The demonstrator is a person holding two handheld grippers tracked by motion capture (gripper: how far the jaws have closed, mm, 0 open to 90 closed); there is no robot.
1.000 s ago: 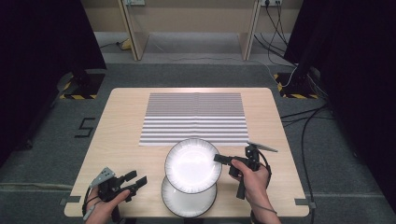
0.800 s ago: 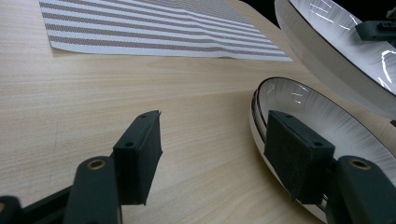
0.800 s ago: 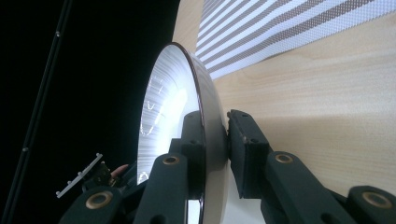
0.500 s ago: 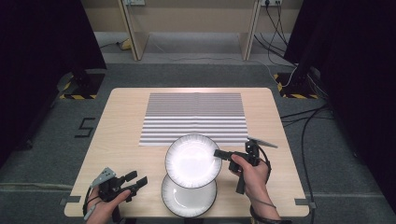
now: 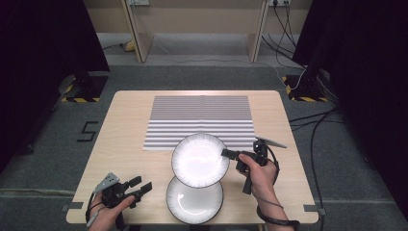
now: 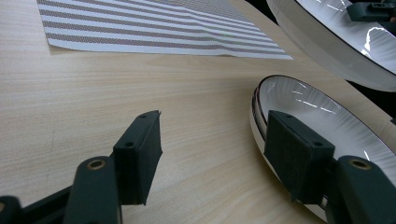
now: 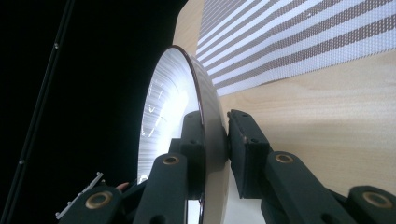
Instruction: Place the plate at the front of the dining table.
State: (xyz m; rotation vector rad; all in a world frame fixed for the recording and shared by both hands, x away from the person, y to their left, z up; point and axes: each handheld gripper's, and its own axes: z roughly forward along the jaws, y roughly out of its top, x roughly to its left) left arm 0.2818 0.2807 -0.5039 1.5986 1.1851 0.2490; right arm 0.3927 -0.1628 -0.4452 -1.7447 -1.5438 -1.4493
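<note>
While the upper plate (image 7: 177,93) sits edgewise, both fingers (image 7: 245,140) clamp its rim.

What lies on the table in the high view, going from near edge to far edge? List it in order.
Left gripper and lower plate nearest, then the right gripper clamping the lifted plate by its rim, then the striped mat farthest.

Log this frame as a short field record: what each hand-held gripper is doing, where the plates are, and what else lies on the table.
right hand-held gripper: shut on the upper plate at its rim, plate held above the table
left hand-held gripper: open, holding nothing, beside the lower plate
lower plate: flat on the table, near edge
striped mat: flat, behind the plates
</note>
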